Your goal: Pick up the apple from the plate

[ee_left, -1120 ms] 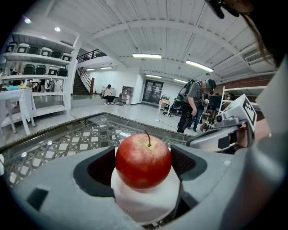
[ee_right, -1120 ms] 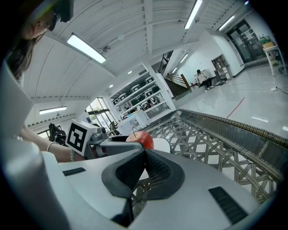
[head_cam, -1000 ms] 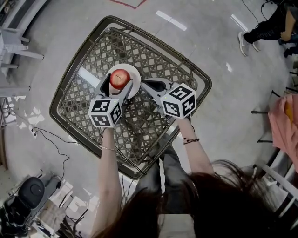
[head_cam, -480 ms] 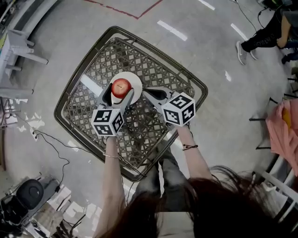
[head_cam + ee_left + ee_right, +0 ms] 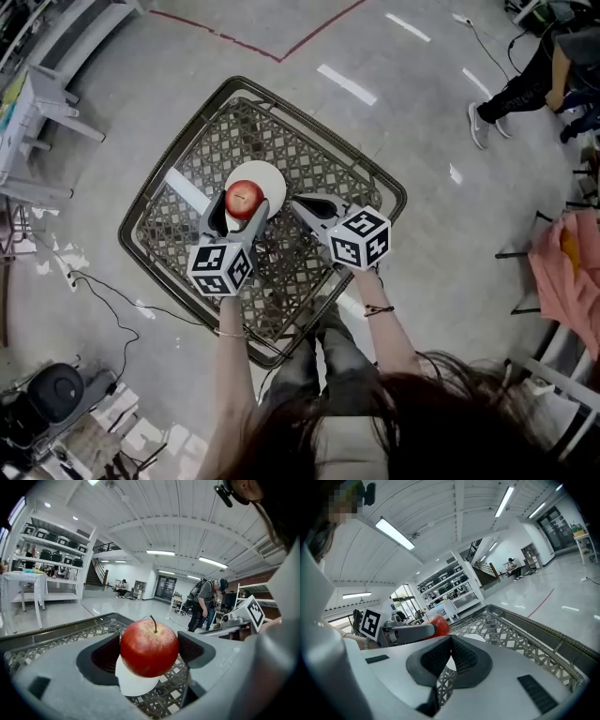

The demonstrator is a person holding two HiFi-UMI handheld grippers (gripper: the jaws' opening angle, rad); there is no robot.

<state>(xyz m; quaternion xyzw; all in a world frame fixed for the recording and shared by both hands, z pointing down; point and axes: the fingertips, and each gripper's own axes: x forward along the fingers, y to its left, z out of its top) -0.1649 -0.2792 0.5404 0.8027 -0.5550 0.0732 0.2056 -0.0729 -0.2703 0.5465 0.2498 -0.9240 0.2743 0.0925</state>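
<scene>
Where everything is set: one grey floor (image 5: 422, 141), crossed at the far side by one red line (image 5: 234, 43).
table: one, dark, with a woven lattice top (image 5: 319, 164) inside a raised rim; it is stood on the floor at mid-scene.
bystander: one (image 5: 525, 73), seen only in part at the far right, well apart from the table.
pink cloth: one (image 5: 562, 267), hung at the right edge.
grippers: two, the left gripper (image 5: 240, 208) and the right gripper (image 5: 302, 203), held side by side over the table.
left gripper state: its jaws are pressed against the apple's left and right sides, so the fruit is clamped between them.
right gripper state: its jaws are brought together with nothing between them; it is held over bare lattice just right of the plate.
marker cubes: two, one carried on each gripper at its near end, the left cube (image 5: 221, 267) and the right cube (image 5: 360, 237).
plate: one (image 5: 269, 178), white and round, laid on the lattice left of the table's centre.
apple: one (image 5: 245, 198), red, stem up, held over the plate's near part; whether the plate is touched cannot be told.
</scene>
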